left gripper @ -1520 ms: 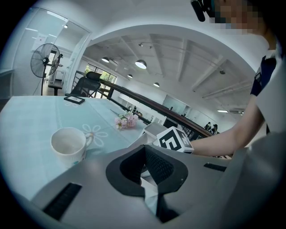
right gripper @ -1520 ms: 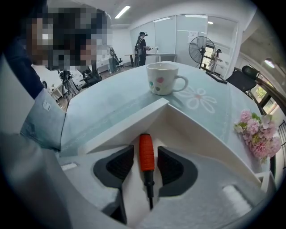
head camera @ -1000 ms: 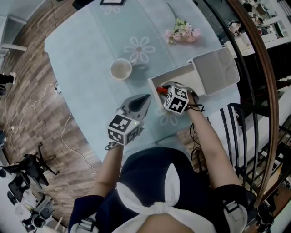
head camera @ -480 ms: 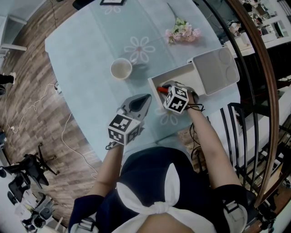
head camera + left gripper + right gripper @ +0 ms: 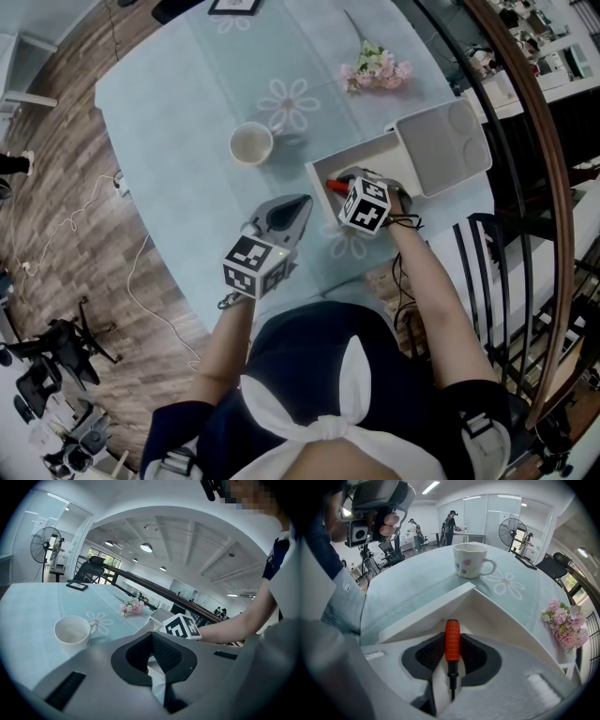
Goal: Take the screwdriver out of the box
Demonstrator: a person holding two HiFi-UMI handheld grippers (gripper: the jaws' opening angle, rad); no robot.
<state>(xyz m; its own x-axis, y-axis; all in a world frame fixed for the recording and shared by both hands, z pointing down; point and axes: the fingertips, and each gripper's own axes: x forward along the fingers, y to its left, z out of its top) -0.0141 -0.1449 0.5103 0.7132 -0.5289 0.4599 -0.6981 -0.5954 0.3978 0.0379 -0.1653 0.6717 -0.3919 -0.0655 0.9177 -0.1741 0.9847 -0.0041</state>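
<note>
The screwdriver (image 5: 452, 641) has an orange ribbed handle and a dark shaft; it stands inside the open white box (image 5: 321, 172) near the table's right edge. My right gripper (image 5: 345, 182) points steeply down into the box. Its jaws have just been closing, and both black pads now press the orange handle (image 5: 334, 187) between them. My left gripper (image 5: 301, 205) hovers over the table just left of the box, its fingertips together with nothing held. The left gripper view shows those fingertips (image 5: 151, 638) meeting, with the right gripper's marker cube beyond.
The box lid (image 5: 442, 145) lies open to the right. A white cup (image 5: 250, 143) stands left of the box, and pink flowers (image 5: 378, 64) lie at the far side. A dark chair frame (image 5: 506, 253) and a railing stand beside the table's right edge.
Nothing has visibly moved in the head view; both grippers stay where they were.
</note>
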